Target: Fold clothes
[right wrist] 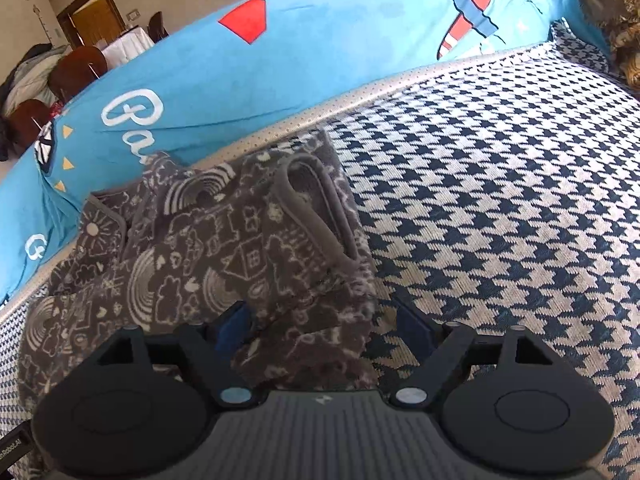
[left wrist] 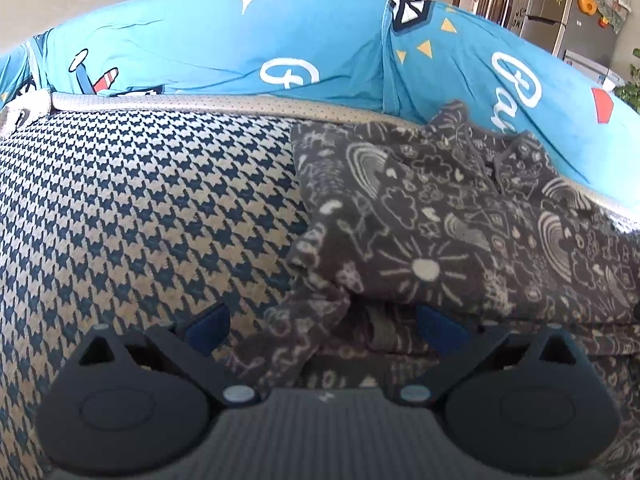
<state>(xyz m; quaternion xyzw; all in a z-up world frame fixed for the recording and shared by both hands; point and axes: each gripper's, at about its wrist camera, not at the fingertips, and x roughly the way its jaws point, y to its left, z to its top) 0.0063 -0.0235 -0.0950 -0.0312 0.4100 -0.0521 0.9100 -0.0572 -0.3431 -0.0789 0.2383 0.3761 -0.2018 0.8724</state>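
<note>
Both grippers sit low over a grey doodle-print fleece garment [left wrist: 432, 232] that lies bunched on a houndstooth seat cover [left wrist: 140, 208], up against a blue printed backrest cover [left wrist: 200, 48]. Seen from the left wrist, the left gripper [left wrist: 324, 324] has its blue pads spread wide, and a loose flap of the fleece hangs between them without either pad pressing on it, so it grips nothing. On the right wrist view, the right gripper [right wrist: 324, 324] is likewise released, its jaws standing apart with the near corner of the garment lying between them; one pad sits close to the cloth but I see no pinch. The garment looks partly folded at best, with a looped trim edge, perhaps a neckline or cuff, lying on top in the right view and several layers stacked unevenly. The main risk is a bad grab: if either claw closes where the layers overlap, it probably takes two or three thicknesses at once and drags the whole bundle instead of turning one edge. Fleece is thick and springy, so a shallow bite on the flap could slip free mid-lift. Pulling toward the backrest might also wedge cloth into the seam behind the seat, and uneven lifts by the two hands would likely skew the fold.
</note>
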